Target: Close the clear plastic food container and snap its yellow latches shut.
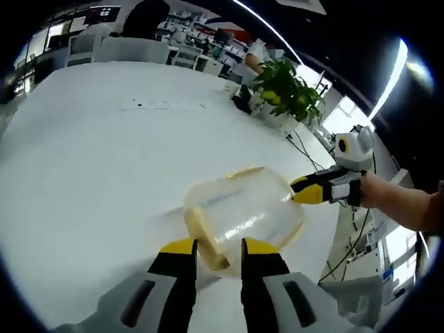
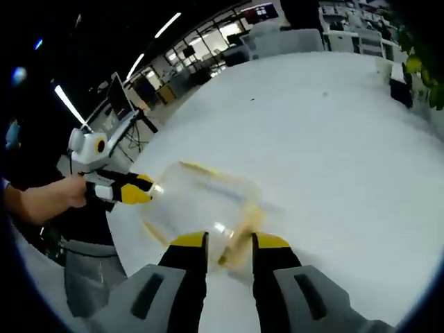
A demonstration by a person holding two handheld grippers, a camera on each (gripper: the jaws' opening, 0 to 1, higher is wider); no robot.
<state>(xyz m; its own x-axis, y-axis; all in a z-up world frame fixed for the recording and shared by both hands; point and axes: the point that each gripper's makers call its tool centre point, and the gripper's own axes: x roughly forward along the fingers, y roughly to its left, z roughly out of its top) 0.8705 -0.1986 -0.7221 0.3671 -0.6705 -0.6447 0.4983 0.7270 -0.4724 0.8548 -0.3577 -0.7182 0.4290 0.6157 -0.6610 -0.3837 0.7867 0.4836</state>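
On the white table (image 1: 83, 159), both grippers (image 1: 218, 244) (image 2: 229, 239) clamp opposite ends of the clear container (image 1: 243, 208).

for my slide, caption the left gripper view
Two grippers, left and right, flank a clear container on a white table.

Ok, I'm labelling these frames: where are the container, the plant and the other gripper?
container (image 1: 246, 208), left gripper view, on its clear wall
plant (image 1: 288, 87), left gripper view, on its green leaves
right gripper (image 1: 302, 189), left gripper view, at its yellow fingertips by the container's edge
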